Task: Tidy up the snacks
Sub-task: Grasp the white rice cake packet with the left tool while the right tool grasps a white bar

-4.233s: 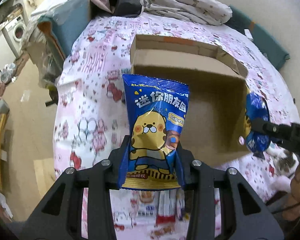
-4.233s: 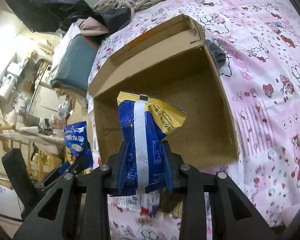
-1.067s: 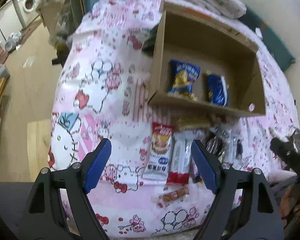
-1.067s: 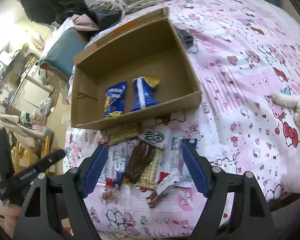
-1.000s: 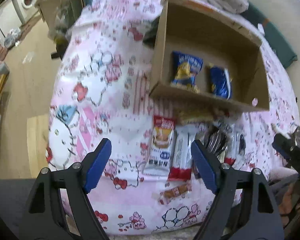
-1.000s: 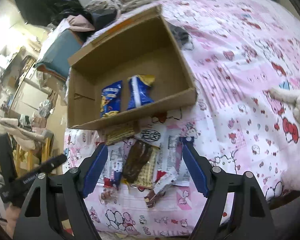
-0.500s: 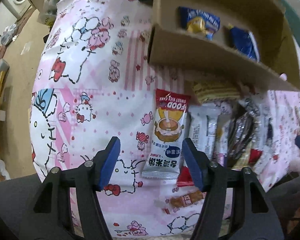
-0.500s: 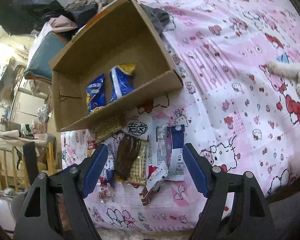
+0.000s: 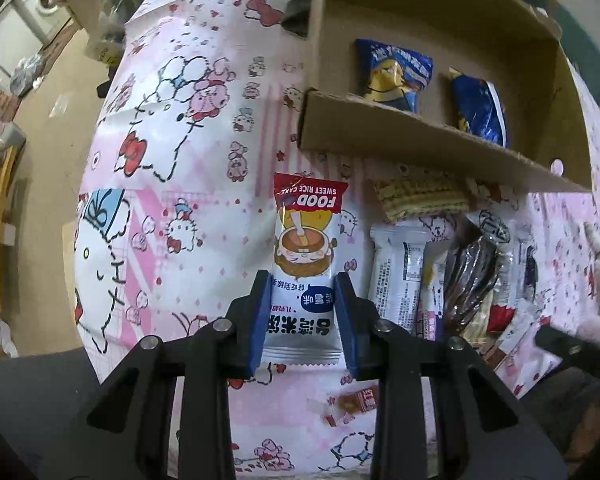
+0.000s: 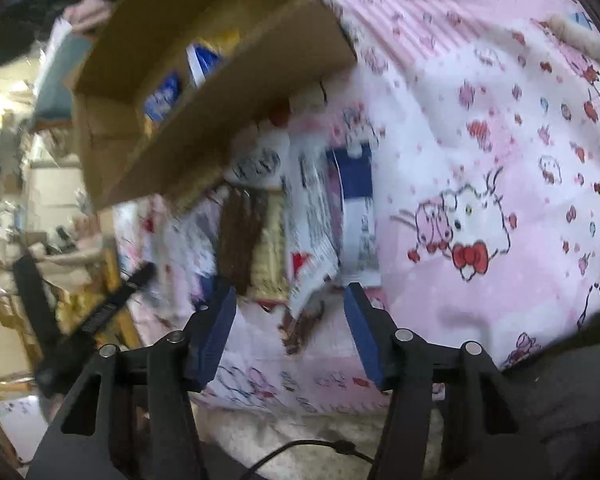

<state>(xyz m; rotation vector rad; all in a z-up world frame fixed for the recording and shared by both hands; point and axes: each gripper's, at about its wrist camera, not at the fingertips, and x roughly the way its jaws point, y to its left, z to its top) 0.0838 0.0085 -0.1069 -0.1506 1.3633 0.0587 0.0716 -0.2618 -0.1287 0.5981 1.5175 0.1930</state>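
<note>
My left gripper (image 9: 302, 314) pinches the white-and-red rice cake packet (image 9: 305, 268) below the brown cardboard box (image 9: 400, 136). My right gripper (image 10: 290, 328) hangs spread over blurred wrappers (image 10: 300, 220) beneath it.

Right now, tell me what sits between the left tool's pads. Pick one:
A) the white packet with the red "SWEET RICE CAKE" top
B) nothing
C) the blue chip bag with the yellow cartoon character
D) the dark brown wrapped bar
A: in the left wrist view the left tool has its blue pads either side of the rice cake packet, which lies on the pink bedsheet outside the cardboard box.
</note>
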